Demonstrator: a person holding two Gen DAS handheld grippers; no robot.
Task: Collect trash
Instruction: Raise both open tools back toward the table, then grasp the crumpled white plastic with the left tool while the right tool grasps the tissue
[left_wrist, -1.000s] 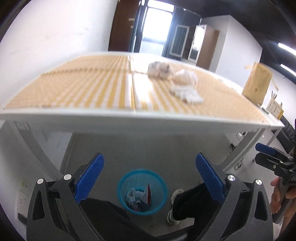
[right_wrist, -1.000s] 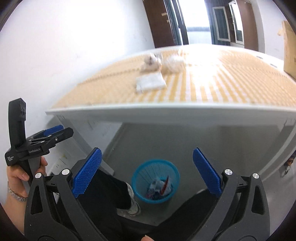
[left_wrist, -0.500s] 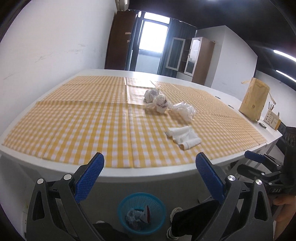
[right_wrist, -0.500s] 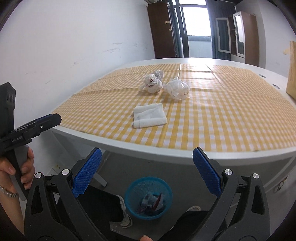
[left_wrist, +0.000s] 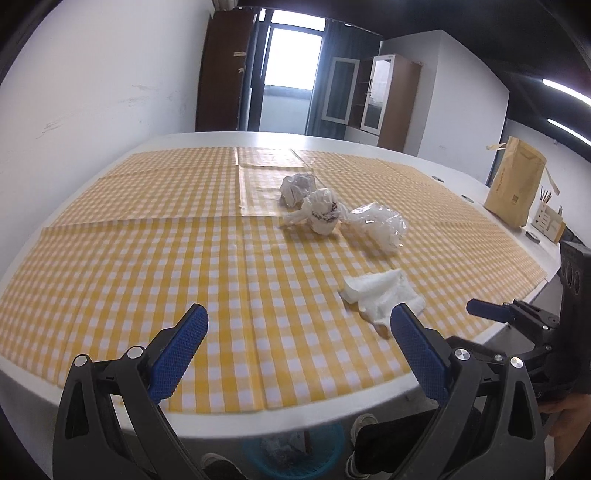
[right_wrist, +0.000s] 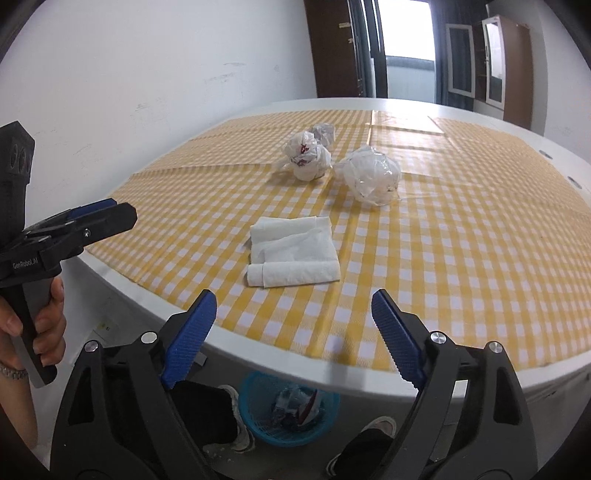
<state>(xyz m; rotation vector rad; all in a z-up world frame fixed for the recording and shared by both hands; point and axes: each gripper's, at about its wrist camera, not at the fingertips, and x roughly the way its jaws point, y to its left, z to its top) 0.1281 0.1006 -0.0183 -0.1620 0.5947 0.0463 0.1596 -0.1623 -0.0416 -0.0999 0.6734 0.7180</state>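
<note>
- Trash lies on the white desk (right_wrist: 122, 275) covered with a yellow-and-white checked cloth (right_wrist: 461, 258): a folded white paper towel (right_wrist: 293, 251), a crumpled clear plastic bag (right_wrist: 371, 173), a crumpled white bag with red print (right_wrist: 306, 155) and a smaller crumpled white wad (right_wrist: 324, 133) behind it.
- Paper towel sits nearest the desk's front edge, well apart from the three crumpled pieces, which cluster near one another farther back.
- Left gripper (left_wrist: 297, 354) hovers over the front part of the desk with its blue-padded fingers (left_wrist: 181, 347) spread wide and nothing between them; the paper towel shows just beyond its right finger.
- Right gripper (right_wrist: 293, 336) points at the paper towel from the desk's edge; its fingers (right_wrist: 190, 338) are narrowing yet stand apart, gripping nothing.
- Below the desk edge stands a round blue mesh waste basket (right_wrist: 258, 406) on the floor, with crumpled wrappers already in it.
- A tan paper bag (left_wrist: 515, 186) stands upright at the far right of the desk in the left wrist view.
</note>
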